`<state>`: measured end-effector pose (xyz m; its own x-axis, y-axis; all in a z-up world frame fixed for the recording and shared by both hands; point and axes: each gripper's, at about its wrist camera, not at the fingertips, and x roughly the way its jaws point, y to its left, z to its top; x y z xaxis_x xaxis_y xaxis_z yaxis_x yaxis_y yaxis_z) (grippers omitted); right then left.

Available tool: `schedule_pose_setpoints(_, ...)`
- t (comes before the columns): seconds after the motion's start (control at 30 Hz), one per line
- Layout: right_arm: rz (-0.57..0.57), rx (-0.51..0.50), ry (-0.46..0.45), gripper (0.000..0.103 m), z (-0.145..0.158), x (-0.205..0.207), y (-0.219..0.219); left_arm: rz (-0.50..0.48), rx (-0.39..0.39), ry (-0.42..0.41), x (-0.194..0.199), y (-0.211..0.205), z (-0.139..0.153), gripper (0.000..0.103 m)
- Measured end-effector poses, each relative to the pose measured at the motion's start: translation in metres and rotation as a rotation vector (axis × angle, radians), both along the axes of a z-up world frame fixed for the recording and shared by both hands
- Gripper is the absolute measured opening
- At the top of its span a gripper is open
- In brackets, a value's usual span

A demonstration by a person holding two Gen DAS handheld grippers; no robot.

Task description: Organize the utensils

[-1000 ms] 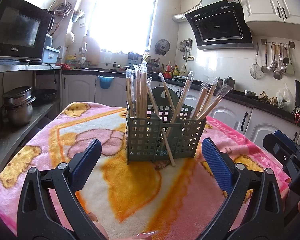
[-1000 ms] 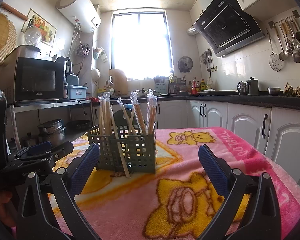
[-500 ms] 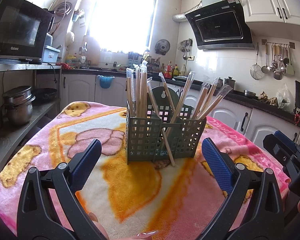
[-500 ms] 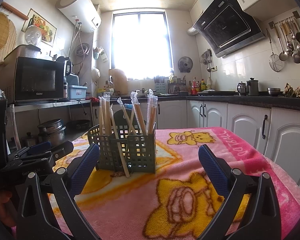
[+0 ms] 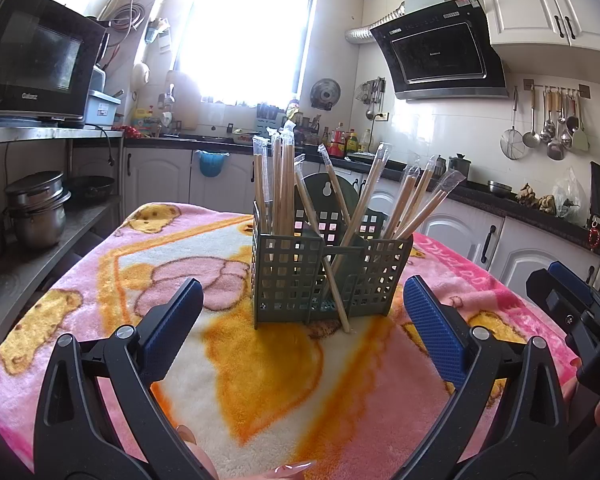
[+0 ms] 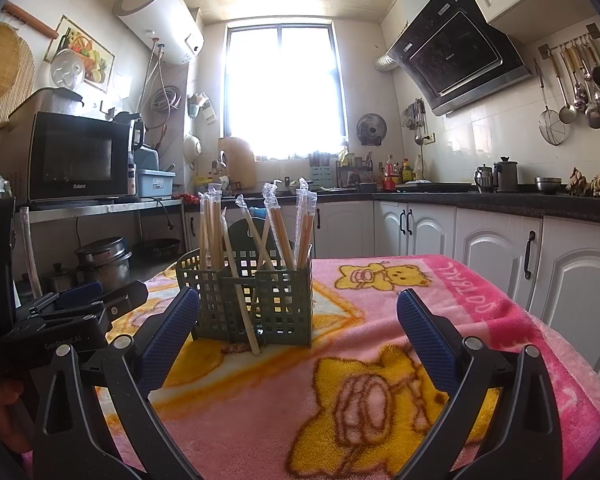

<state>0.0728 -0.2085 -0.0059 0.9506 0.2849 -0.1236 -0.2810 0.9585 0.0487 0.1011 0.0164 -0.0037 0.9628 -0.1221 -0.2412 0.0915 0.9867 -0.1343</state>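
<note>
A dark green lattice utensil holder [image 5: 328,276] stands on the pink and yellow blanket [image 5: 260,364]. It holds several plastic-wrapped wooden chopstick pairs [image 5: 276,184]. One wrapped pair [image 5: 324,260] leans against the holder's front with its tip on the blanket. My left gripper [image 5: 300,320] is open and empty, a short way in front of the holder. My right gripper [image 6: 296,328] is open and empty, facing the holder [image 6: 252,300] from the right side. The leaning pair [image 6: 242,300] shows there too. The left gripper [image 6: 68,320] appears at the left of the right wrist view.
The blanket covers a table in a kitchen. A steel shelf with pots [image 5: 36,216] and a microwave [image 5: 32,60] stands to the left. White cabinets [image 6: 500,252] and a dark counter run along the right. The right gripper [image 5: 576,316] shows at the left wrist view's right edge.
</note>
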Motion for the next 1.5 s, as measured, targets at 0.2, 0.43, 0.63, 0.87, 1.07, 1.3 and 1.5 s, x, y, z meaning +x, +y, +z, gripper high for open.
schedule_pose_setpoints(0.2,0.001,0.000,0.000,0.097,0.000,0.000,0.000,0.000,0.000,0.000,0.000,0.000,0.000,0.093)
schedule_pose_setpoints(0.43,0.001,-0.001,-0.001,0.097,0.000,0.000,0.000,0.000,-0.001,0.000,0.000,0.000,0.000,0.093)
schedule_pose_setpoints(0.63,0.000,-0.001,0.000,0.097,0.000,0.000,0.000,-0.002,-0.001,0.002,0.000,0.000,0.000,0.093)
schedule_pose_setpoints(0.87,-0.005,-0.005,0.005,0.097,0.000,0.001,0.000,0.002,0.000,0.010,0.001,0.000,-0.001,0.093)
schedule_pose_setpoints(1.07,-0.044,0.001,0.034,0.097,0.000,0.005,-0.006,0.000,-0.003,0.014,0.000,0.000,-0.001,0.093)
schedule_pose_setpoints(1.3,-0.194,-0.015,0.149,0.097,0.006,0.029,-0.040,0.031,-0.051,0.117,0.001,0.012,0.003,0.093)
schedule_pose_setpoints(1.5,-0.378,-0.077,0.395,0.097,-0.008,0.092,-0.100,0.173,-0.026,0.268,0.037,0.069,0.017,0.093)
